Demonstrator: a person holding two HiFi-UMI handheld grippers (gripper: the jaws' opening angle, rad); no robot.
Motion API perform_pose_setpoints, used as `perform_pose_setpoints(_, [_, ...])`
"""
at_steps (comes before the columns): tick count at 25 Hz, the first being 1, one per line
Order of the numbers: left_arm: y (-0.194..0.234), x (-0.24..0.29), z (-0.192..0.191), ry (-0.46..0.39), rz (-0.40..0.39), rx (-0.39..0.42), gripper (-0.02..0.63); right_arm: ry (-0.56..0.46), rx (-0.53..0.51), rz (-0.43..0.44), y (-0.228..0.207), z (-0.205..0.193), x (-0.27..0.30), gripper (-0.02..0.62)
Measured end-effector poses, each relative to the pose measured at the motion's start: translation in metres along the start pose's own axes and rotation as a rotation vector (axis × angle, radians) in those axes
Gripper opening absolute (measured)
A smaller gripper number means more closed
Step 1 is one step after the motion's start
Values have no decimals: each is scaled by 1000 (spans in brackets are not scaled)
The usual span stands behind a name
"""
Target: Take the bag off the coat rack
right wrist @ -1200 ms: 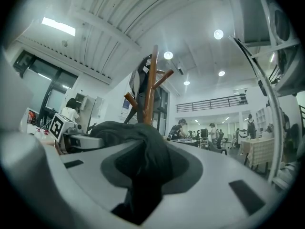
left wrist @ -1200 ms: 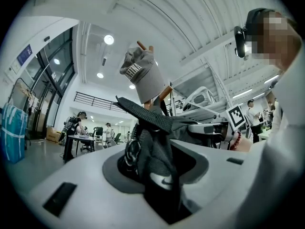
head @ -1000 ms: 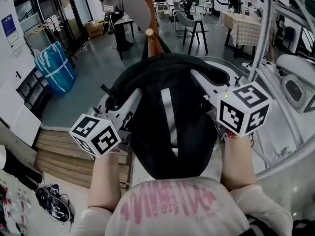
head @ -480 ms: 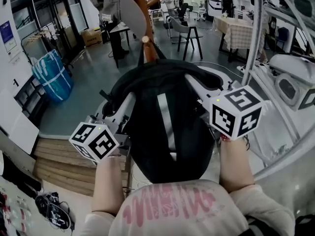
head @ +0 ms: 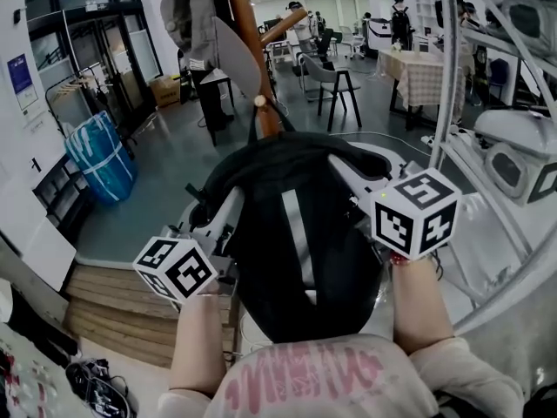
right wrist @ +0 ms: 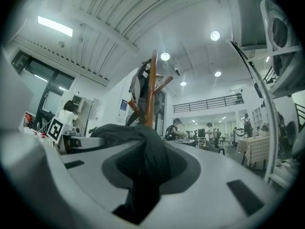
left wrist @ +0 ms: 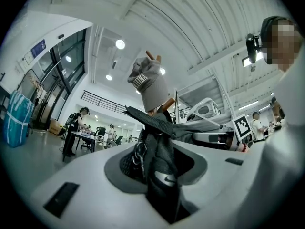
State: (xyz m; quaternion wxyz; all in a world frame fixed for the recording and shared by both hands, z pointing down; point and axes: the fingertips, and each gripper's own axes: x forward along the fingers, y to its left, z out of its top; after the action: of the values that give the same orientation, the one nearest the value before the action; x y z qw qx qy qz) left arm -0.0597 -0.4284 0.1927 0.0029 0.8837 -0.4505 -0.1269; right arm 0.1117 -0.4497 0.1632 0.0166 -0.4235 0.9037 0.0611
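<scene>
Closing on the bag point(head: 296, 259), left gripper point(left wrist: 159, 178) and right gripper point(right wrist: 143, 175) fingers point(left wrist: 71, 175); grey floor point(head: 165, 164); coat rack point(head: 248, 50) beyond.

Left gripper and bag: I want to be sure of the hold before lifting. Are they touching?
Touching. In the left gripper view, fabric of the bag sits pinched between the closing jaws of the left gripper.

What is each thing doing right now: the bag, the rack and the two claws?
coat rack: upright, jacket hanging on it.
bag: top loop looks hooked over the peg, pinched from both sides.
left gripper: jaws closing on bag fabric.
right gripper: jaws closing on bag fabric.
</scene>
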Motion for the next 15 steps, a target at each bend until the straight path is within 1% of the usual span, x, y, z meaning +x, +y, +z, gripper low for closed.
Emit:
perform_pose_setpoints(3, [0,3,3,-4,0,8,120,-5,1,-11,-2,3,2,95])
perform_pose_setpoints(9, [-10,3,-2,-4,6,17,120,-3,10,-33,-5,-2,-9,96])
perform_pose_setpoints(15, [-6,7,1,-3,4,21,118,2,16,-47,-6,0,-6,95])
